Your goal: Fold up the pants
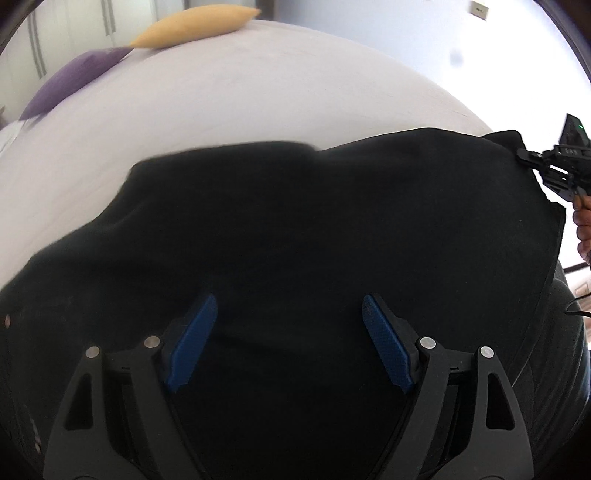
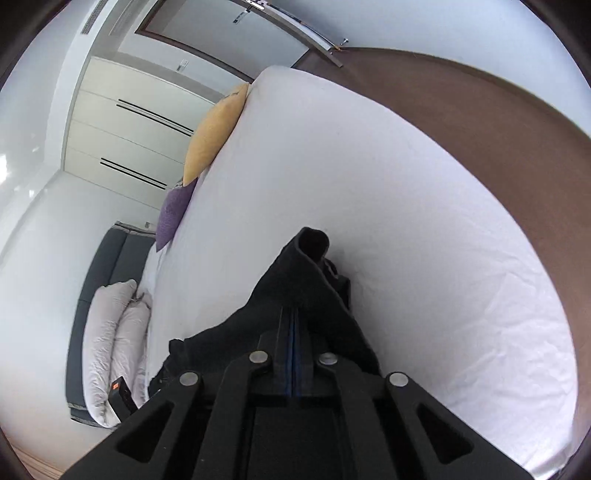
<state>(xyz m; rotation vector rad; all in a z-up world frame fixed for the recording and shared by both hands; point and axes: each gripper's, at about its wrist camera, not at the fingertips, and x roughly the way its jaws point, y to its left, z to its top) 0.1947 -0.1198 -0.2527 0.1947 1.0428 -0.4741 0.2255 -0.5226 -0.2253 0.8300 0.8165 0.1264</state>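
Black pants (image 1: 314, 229) lie spread on a white bed (image 1: 240, 99). My left gripper (image 1: 288, 317) is open, its blue-padded fingers (image 1: 192, 343) wide apart just above the dark cloth, holding nothing. My right gripper (image 2: 293, 321) is shut on a lifted fold of the pants (image 2: 306, 273), which hangs above the sheet (image 2: 424, 229). In the left wrist view the right gripper (image 1: 524, 153) pinches the far right corner of the pants, with a hand behind it.
A yellow pillow (image 1: 195, 31) and a purple pillow (image 1: 70, 86) sit at the bed's far end; both also show in the right wrist view (image 2: 214, 136). A folded white duvet (image 2: 114, 347) lies on a grey bench beside the bed. White wardrobes (image 2: 125, 140) stand behind.
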